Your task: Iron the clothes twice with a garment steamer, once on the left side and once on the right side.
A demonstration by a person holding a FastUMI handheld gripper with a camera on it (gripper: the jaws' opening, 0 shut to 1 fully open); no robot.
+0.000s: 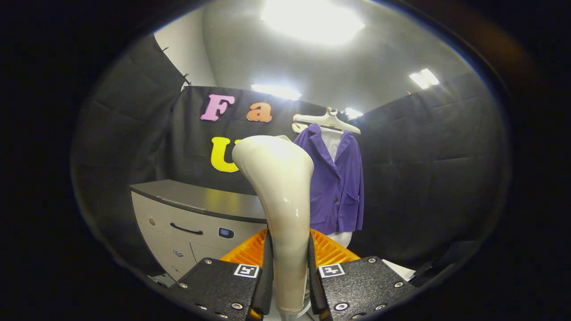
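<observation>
- While the steamer (280,196) is standing upright between the two fingers, the gripper (289,285) is pinching its handle from both sides, so the jaws are pressed against the handle rather than spread; the wide head is rising well above the fingers.
- The head is pointing up and slightly toward the purple jacket (337,183), which is hanging on a pale hanger (328,121) against the black booth wall, beyond the steamer and a little to its right. A white shirt (332,142) is showing inside the jacket's collar and below its hem.
- Steamer and jacket are looking well apart, so I am judging this as the carrying step: the tool is in hand and being brought toward the garment, and neither the left pass nor the right pass appears to be under way yet.
- The next move is calling for closing the gap, tipping the head so its face meets the cloth, then sliding it down one side of the front while holding the grip steady so the handle does not twist.
- The gripper is sitting low and roughly level, aimed at the back wall, with the fingers flanking the handle's lower part.
- An orange slatted crate (332,252) is lying just ahead of the fingers, and a grey cabinet (196,214) with a drawer handle is standing off to the left.
</observation>
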